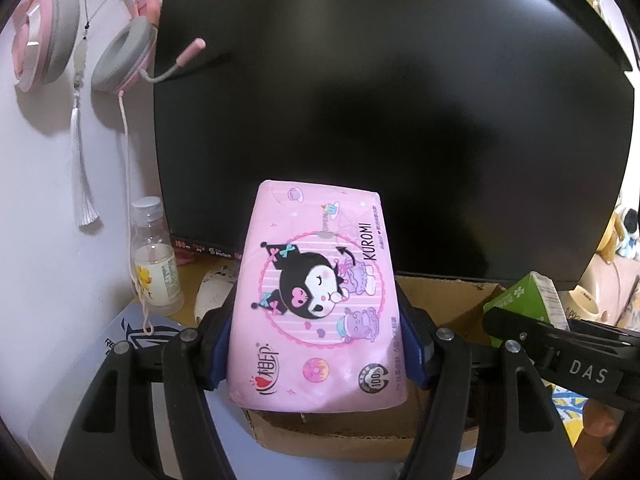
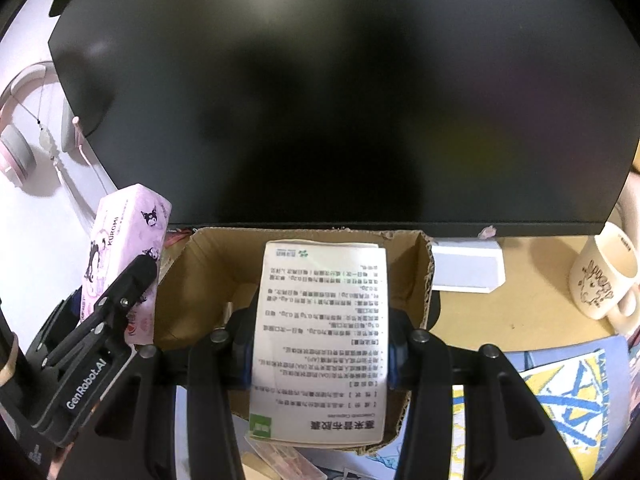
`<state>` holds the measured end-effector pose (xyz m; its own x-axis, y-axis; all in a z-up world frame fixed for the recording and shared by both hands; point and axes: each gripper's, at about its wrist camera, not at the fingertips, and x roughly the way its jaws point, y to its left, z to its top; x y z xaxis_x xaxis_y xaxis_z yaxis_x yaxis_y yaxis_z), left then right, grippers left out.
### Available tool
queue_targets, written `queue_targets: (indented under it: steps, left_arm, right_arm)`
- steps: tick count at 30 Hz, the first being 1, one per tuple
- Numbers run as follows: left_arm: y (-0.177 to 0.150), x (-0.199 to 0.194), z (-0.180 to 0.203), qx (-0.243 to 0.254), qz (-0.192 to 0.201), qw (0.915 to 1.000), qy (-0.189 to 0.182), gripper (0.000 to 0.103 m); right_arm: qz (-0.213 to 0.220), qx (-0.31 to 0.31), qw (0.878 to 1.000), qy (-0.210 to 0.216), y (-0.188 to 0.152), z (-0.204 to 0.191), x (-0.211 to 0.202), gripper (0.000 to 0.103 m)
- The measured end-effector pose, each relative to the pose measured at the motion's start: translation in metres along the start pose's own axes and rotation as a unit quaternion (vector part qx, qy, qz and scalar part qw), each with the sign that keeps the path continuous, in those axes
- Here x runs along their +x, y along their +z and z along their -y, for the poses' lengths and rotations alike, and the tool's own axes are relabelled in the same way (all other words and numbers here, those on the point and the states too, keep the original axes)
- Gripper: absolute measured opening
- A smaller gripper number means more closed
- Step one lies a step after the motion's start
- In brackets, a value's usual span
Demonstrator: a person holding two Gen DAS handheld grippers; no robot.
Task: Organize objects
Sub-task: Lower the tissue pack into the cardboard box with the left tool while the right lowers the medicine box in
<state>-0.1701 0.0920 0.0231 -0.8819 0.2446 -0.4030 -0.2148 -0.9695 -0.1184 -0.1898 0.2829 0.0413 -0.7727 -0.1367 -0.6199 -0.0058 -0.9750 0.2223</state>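
Observation:
My left gripper is shut on a pink Kuromi tissue pack, its blue pads pressing both long sides. The pack hangs over the left part of an open cardboard box. In the right wrist view the same tissue pack shows at the left, beside the box. My right gripper is shut on a white medicine box with printed text and a green corner, held above the cardboard box. In the left wrist view the medicine box shows its green side at the right.
A large dark monitor stands close behind the box. Pink headphones hang on the wall at left, above a small plastic bottle. A cream mug and a white stand sit at right; blue-and-yellow printed sheets lie in front.

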Motion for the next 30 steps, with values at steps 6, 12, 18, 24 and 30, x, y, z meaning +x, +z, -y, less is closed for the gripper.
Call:
queue_targets:
  steps: [6,12,18,24,30]
  left_arm:
    - [-0.003,0.005,-0.005,-0.008,-0.014,0.9998,-0.014,0.066]
    - [-0.007,0.007,-0.008,-0.009,-0.023,0.9996,-0.015,0.066]
    - [-0.010,0.004,-0.006,0.004,-0.029,0.9994,-0.019,0.066]
    - [-0.005,0.004,-0.010,0.003,-0.014,0.9995,-0.026,0.065]
    - [-0.004,0.001,-0.014,0.014,-0.019,0.9997,-0.007,0.065]
  right_arm:
    - [-0.002,0.019,1.000,0.008,-0.007,0.006,0.007,0.050]
    - [-0.007,0.027,1.000,0.007,-0.009,0.009,0.011,0.050]
    - [-0.009,0.027,1.000,0.002,-0.007,0.005,0.008,0.051]
    - [-0.025,0.025,0.999,-0.005,-0.007,0.001,0.011,0.051]
    - [-0.044,0.007,0.999,-0.028,-0.010,-0.005,0.016,0.051]
